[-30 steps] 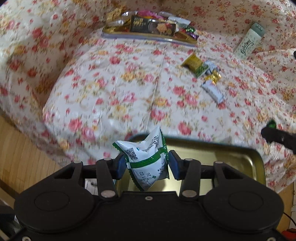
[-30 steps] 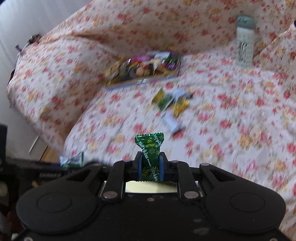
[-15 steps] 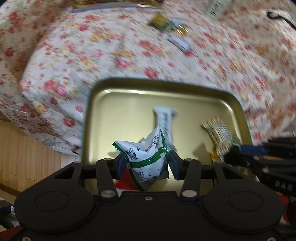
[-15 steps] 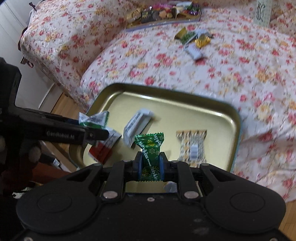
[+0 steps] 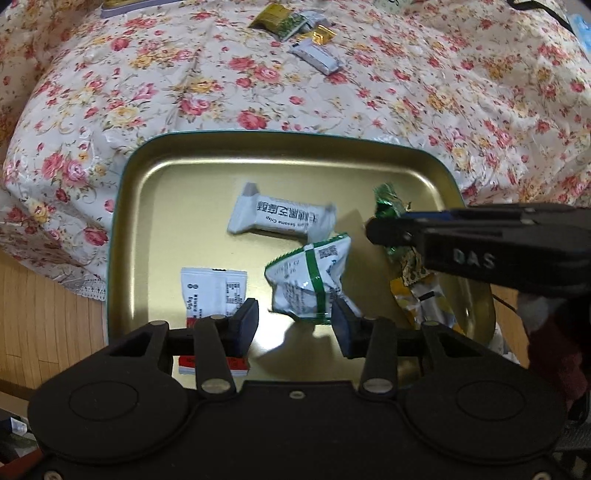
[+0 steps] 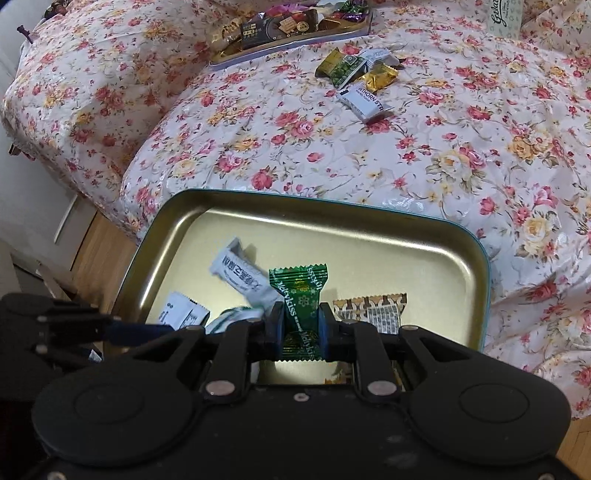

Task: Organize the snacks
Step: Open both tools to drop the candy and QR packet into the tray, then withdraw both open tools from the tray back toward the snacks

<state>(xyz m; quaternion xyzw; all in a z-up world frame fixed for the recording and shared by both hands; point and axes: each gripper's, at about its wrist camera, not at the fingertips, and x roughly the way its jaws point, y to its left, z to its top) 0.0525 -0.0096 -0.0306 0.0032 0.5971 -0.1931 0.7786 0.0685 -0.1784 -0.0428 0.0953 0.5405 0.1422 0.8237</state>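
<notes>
Right now, both grippers hang over the gold tray (image 5: 122, 206), which sits at the near edge of the bed (image 5: 147, 92) with its flowery cover.

The left gripper (image 5: 295, 325) has let go. Its jaws stand apart and are starting to close a little, with nothing pinched in them. The white and green bag (image 5: 310, 280) it was carrying lies loose in the middle of the tray, just past the jaws.

The right gripper (image 6: 301, 328) is clenched tight on a green candy (image 6: 299, 295). The candy stands up between the jaws, over the near part of the tray. It has not been dropped yet.

Three more snacks lie in the tray. A white bar (image 5: 280, 219) is near the middle. A white and red packet (image 5: 212, 291) is by the near left corner. A brown patterned packet (image 6: 373, 310) is on the right side.

More snacks (image 6: 354, 70) wait far up on the bed, and a full tray (image 6: 291, 33) sits at the far edge.

What could go wrong? The two grippers are very close, so they could bump. The tray sits right at the bed's edge on a soft cover. A hard push could tip it onto the floor. If the green candy is let go too high, it might bounce out.
</notes>
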